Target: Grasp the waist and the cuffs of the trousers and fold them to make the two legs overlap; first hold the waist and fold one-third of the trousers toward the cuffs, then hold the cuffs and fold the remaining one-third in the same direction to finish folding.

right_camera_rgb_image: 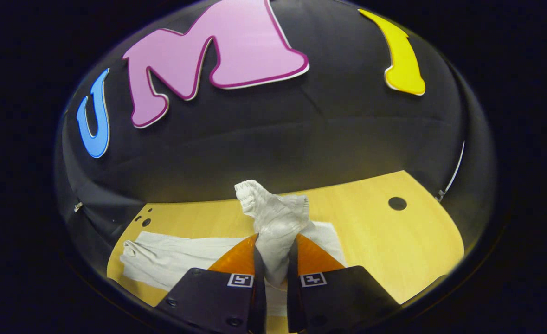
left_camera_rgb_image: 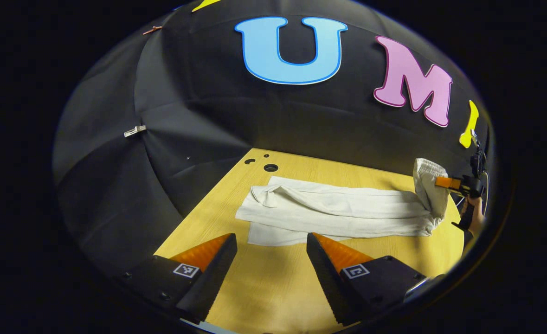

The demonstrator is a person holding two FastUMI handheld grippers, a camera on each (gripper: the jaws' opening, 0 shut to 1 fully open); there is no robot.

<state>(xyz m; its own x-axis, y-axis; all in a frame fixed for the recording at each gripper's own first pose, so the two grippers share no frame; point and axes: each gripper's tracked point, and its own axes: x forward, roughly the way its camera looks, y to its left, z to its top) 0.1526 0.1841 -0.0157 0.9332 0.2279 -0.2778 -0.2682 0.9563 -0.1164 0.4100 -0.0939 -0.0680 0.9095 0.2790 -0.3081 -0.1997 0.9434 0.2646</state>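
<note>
Yellow wood-grain table (left_camera_rgb_image: pixel 273 287) under a black cloth wall, with a few round holes (left_camera_rgb_image: pixel 270 167) near the table's far edge in the left gripper view and one more hole (right_camera_rgb_image: pixel 397 203) off toward the far right in the right gripper view.

White trousers (left_camera_rgb_image: pixel 333 211) spread lengthwise across the middle of the table, legs lying one over the other, just this side of the holes. One end flat and rumpled on the wood, nearest the holes; the other end raised off the table in a bunched tuft (left_camera_rgb_image: pixel 428 185), well away from the holes.

Left gripper (left_camera_rgb_image: pixel 271 241) low over the near part of the table, short of the trousers' near edge, jaws spread wide with bare wood between the fingers, nothing held.

Right gripper (right_camera_rgb_image: pixel 276 260) closed tight on the raised end of the trousers, both fingers pressing the cloth, the bunched fabric (right_camera_rgb_image: pixel 273 213) sticking up and forward past the tips. Same gripper seen far off in the left gripper view (left_camera_rgb_image: pixel 445 182), at the lifted end of the trousers, with a hand (left_camera_rgb_image: pixel 472 215) gripping its handle just below.

Remaining cloth trailing down from the raised end to the tabletop and running flat back toward the holes.
</note>
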